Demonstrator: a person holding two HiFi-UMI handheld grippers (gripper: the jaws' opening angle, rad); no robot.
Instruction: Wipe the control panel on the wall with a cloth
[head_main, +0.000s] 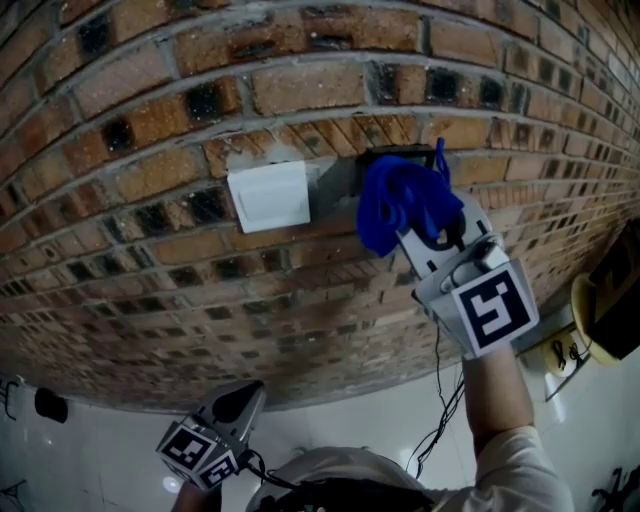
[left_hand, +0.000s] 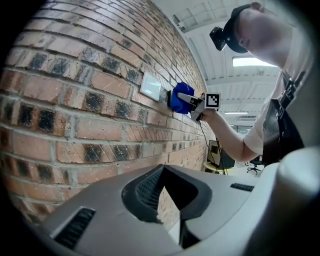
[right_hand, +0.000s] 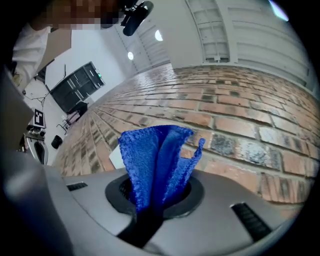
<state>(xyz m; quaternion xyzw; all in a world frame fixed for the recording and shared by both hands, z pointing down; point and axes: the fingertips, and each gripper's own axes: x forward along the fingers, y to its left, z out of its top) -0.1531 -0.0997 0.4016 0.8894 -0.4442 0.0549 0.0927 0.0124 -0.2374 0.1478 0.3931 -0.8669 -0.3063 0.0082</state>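
A white square panel (head_main: 268, 196) is set in the brick wall (head_main: 150, 120). Just right of it is a dark recessed box (head_main: 375, 157), mostly hidden by a blue cloth (head_main: 398, 200). My right gripper (head_main: 430, 238) is shut on that cloth and holds it against the wall over the dark box. The cloth (right_hand: 156, 159) stands bunched out of the right gripper (right_hand: 150, 207) in its own view. My left gripper (head_main: 238, 405) hangs low near the wall, apart from the panels; the left gripper (left_hand: 172, 215) looks shut and empty. From there the cloth (left_hand: 179, 98) and white panel (left_hand: 150, 86) show higher up the wall.
A thin black cable (head_main: 438, 400) hangs down the wall below my right gripper. A yellow round object (head_main: 597, 318) and a dark screen sit at the right. A small black object (head_main: 50, 405) lies on the white floor at the left.
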